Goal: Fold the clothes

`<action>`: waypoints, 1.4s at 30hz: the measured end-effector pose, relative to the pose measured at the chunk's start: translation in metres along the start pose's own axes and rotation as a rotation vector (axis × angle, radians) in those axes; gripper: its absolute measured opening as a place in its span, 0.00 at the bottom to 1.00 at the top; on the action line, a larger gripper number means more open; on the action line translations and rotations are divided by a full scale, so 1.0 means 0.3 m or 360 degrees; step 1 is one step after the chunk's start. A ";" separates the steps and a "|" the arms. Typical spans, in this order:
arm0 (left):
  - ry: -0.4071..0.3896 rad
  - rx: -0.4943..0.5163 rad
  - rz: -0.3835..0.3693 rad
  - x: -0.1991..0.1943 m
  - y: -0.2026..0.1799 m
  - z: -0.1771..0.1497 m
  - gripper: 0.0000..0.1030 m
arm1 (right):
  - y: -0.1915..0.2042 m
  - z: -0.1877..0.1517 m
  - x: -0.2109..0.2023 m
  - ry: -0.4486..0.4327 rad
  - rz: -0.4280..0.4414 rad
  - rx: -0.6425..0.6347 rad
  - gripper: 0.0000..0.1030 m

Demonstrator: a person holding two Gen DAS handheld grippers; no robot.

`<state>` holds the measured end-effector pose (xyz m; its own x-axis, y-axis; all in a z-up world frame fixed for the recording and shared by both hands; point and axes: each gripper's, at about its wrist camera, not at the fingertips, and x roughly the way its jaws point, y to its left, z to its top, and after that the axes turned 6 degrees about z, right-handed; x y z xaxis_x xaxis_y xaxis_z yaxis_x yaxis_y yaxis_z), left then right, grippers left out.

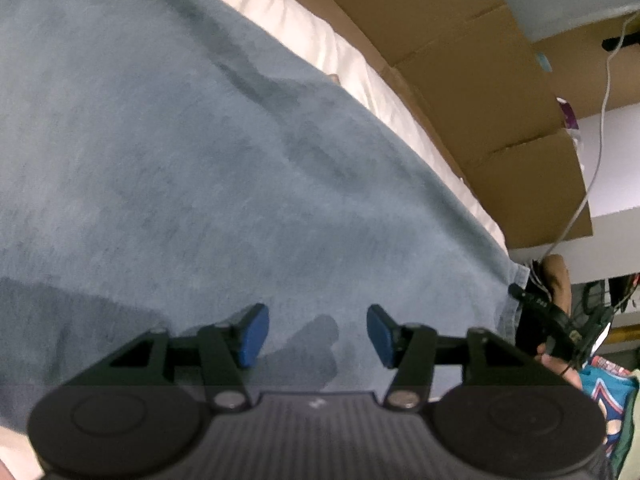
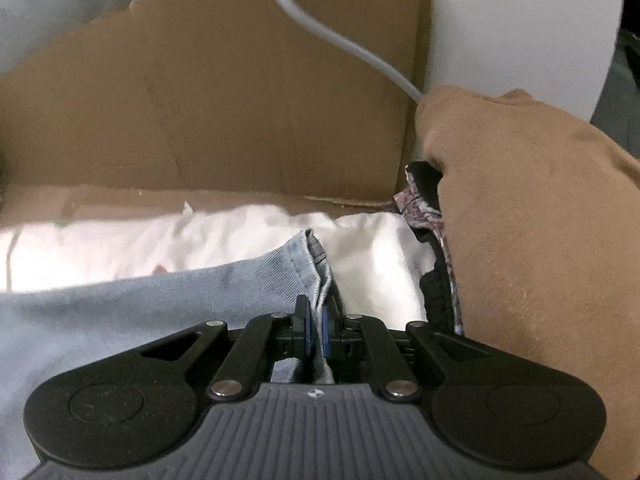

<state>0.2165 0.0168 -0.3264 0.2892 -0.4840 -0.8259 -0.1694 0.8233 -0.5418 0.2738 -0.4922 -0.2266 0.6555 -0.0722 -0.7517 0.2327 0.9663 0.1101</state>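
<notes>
A light blue denim garment [image 1: 200, 168] lies spread over a white sheet [image 1: 280, 20] and fills most of the left wrist view. My left gripper [image 1: 318, 334] is open just above the denim, with nothing between its blue pads. In the right wrist view my right gripper [image 2: 316, 330] is shut on the hemmed edge of the same denim garment [image 2: 312, 264], with the fabric pinched between the blue pads. My right gripper also shows at the denim's right edge in the left wrist view [image 1: 536, 312].
Brown cardboard [image 2: 240, 100] stands behind the white sheet [image 2: 180, 236]. A tan garment [image 2: 540, 220] is piled at the right, with dark patterned clothes [image 2: 432, 220] beside it. A grey cable [image 2: 340, 40] hangs across the cardboard. A colourful garment [image 1: 612, 400] lies at lower right.
</notes>
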 end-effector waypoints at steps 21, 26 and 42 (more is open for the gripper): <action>-0.0004 -0.0026 0.0002 0.002 0.019 -0.028 0.56 | 0.011 -0.074 -0.005 -0.0150 -0.0005 -0.0075 0.11; 0.0002 -0.0025 -0.0016 0.004 0.028 -0.027 0.56 | 0.083 -0.090 0.000 -0.0164 -0.0069 -0.0277 0.07; 0.0010 -0.0017 -0.0013 0.027 0.013 -0.023 0.60 | 0.082 -0.046 0.097 -0.0008 -0.0212 -0.0355 0.06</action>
<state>0.2118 0.0140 -0.3364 0.2848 -0.4927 -0.8223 -0.1772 0.8160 -0.5502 0.2888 -0.4671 -0.2549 0.6333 -0.2031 -0.7468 0.1533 0.9787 -0.1362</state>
